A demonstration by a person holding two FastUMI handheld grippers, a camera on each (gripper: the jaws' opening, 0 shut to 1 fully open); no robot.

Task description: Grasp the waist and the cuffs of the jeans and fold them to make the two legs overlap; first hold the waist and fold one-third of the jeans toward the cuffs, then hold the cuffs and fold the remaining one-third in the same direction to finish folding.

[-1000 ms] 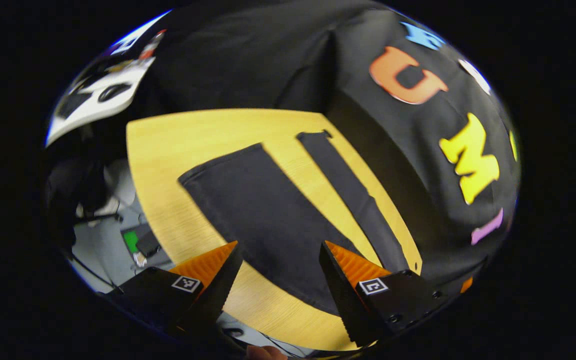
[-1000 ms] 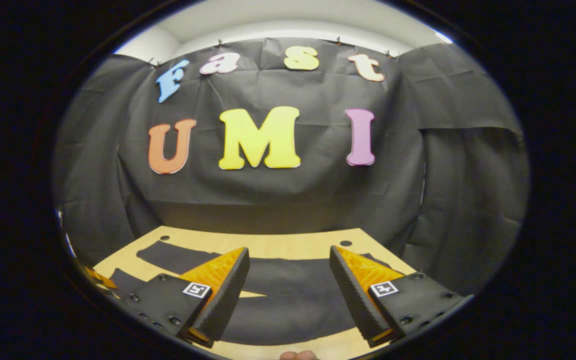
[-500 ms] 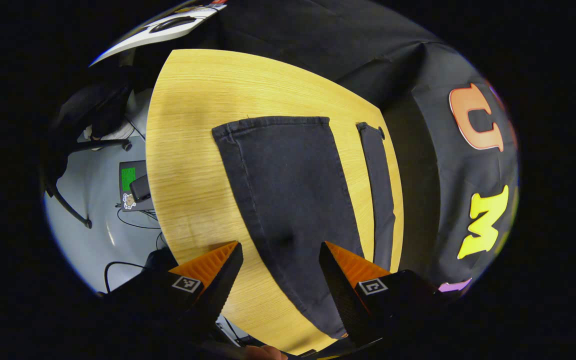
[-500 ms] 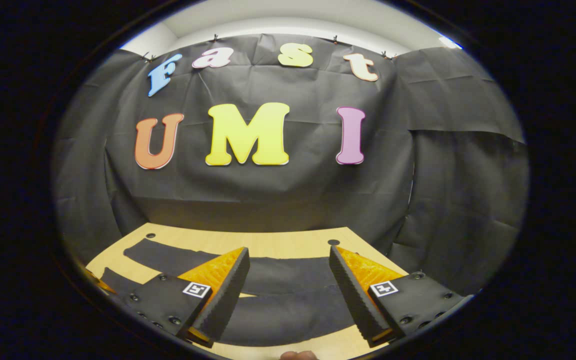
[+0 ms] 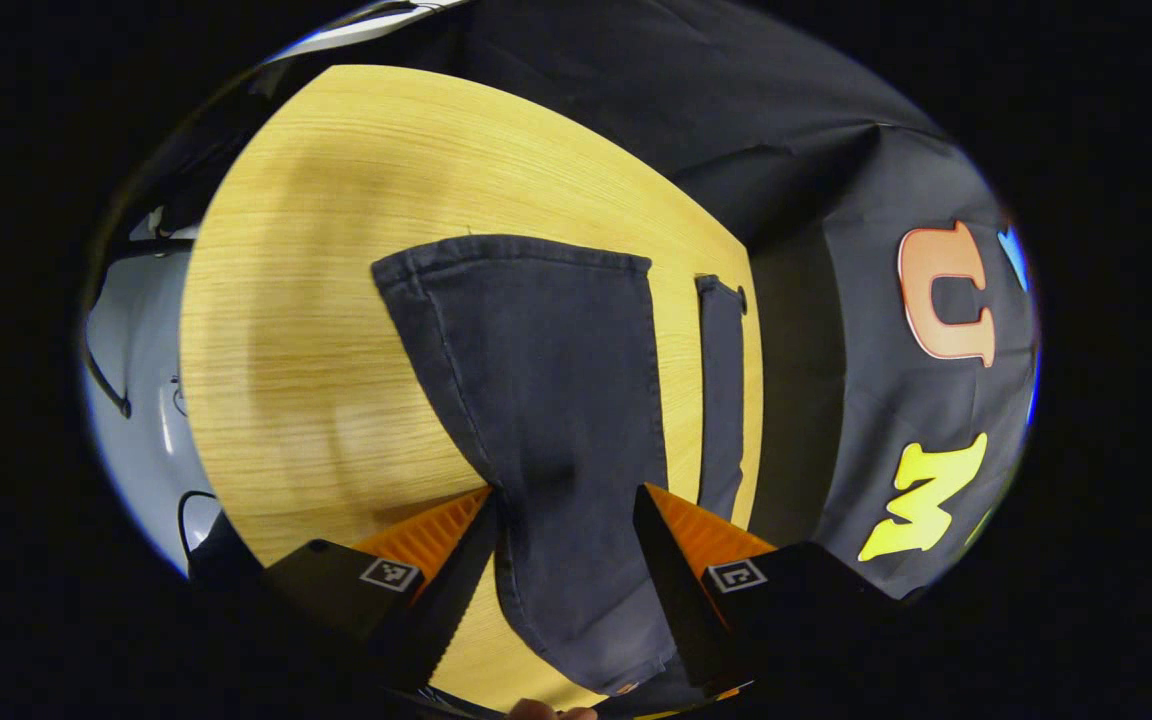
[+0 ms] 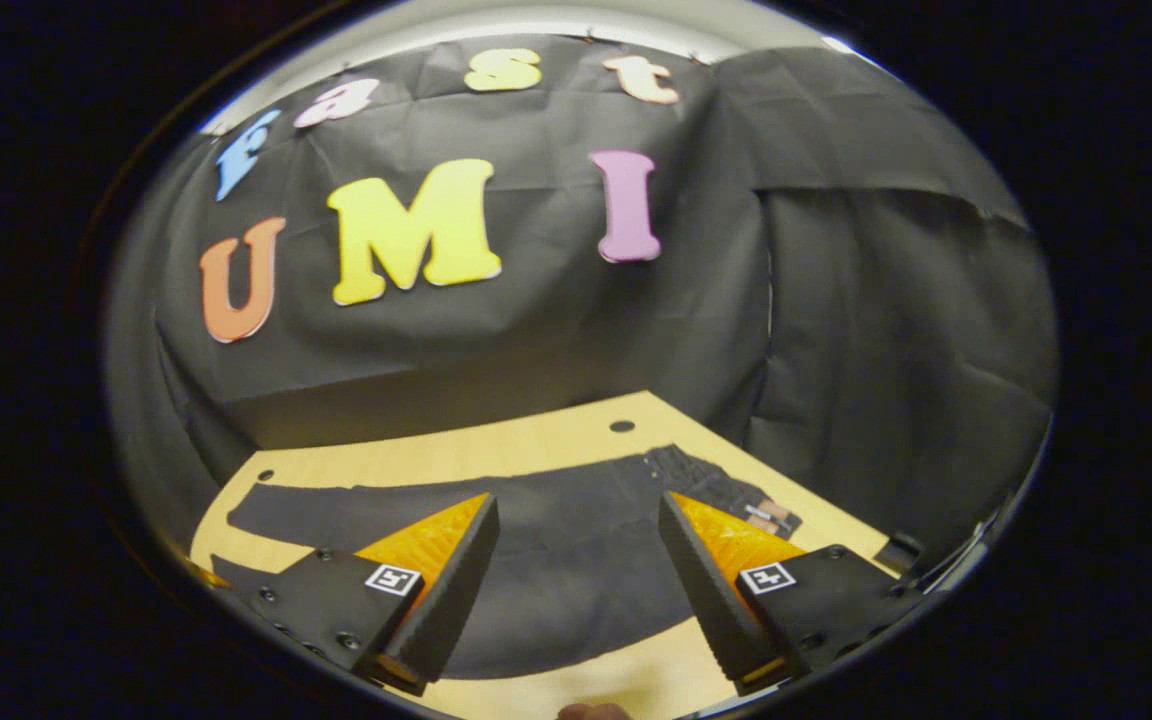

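Dark jeans [image 6: 556, 540] lie flat on the wooden table [image 6: 496, 450], with the waist [image 6: 726, 488] to the right and both legs running left. In the left gripper view the near leg [image 5: 546, 380] ends in a cuff [image 5: 511, 252], and the far leg [image 5: 721, 400] lies beside it, a strip of table showing between them. My left gripper [image 5: 561, 545] is open low over the near leg, one finger at each side of the cloth. My right gripper [image 6: 576, 560] is open above the seat of the jeans, left of the waist.
The table's far edge meets the black cloth wall [image 6: 836, 300]. Two small holes [image 6: 622, 426] are in the tabletop near that edge. Grey floor with cables [image 5: 136, 400] lies past the table's edge in the left gripper view. Bare wood [image 5: 316, 300] stretches beside the near leg.
The left gripper has dropped closer to the near leg, which now reaches between its fingers. The right gripper has swung right and tilted down, bringing the waist into view. Both stayed open.
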